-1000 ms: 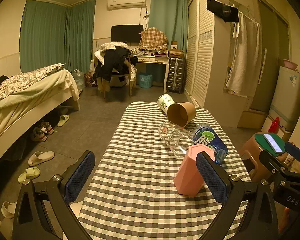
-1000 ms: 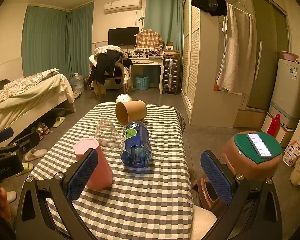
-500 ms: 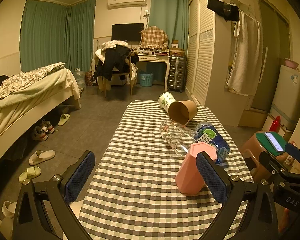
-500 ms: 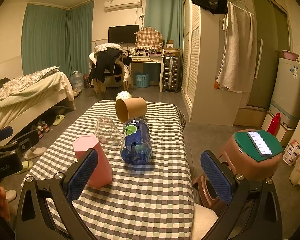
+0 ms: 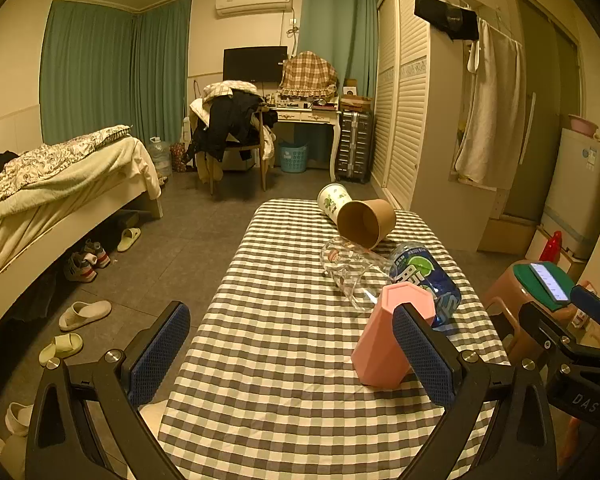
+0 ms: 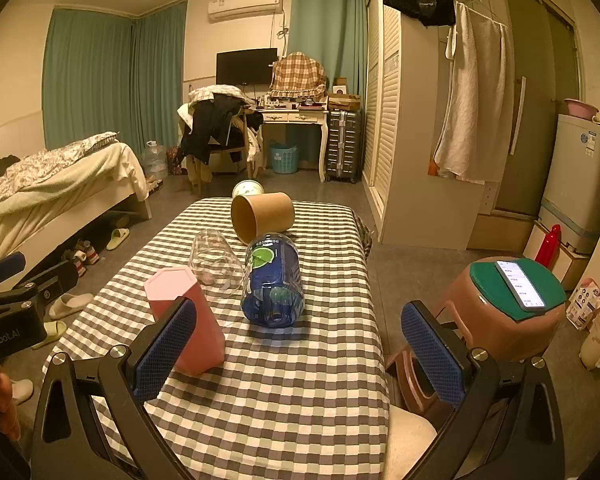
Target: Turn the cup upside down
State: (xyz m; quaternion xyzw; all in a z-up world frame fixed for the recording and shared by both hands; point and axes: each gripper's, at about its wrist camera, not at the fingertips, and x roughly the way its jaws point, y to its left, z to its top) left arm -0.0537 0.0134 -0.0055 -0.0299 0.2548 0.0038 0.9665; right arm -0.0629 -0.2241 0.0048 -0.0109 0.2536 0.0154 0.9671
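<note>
On the tabletop [image 5: 284,320] the pink cup [image 5: 384,340] stands, closed end up; four others lie sideways; both grippers' fingers [image 6: 166,350] spread, empty.

1. The near part of the checked table [image 5: 284,360] lies bare between the spread jaws of the left gripper [image 5: 292,356], so entry from the near edge is free
2. The table's left half is bare up to its far edge
3. On the right half, the pink cup [image 5: 384,340] stands nearest; the blue bottle [image 6: 274,280] and clear glass [image 6: 216,264] lie just behind it, close together
4. Farther back, the brown paper cup [image 6: 262,216] and white printed cup [image 5: 334,202] lie on their sides
5. Off the right edge, a stool [image 6: 508,312] stands near the right gripper [image 6: 300,350], which is also wide apart
</note>
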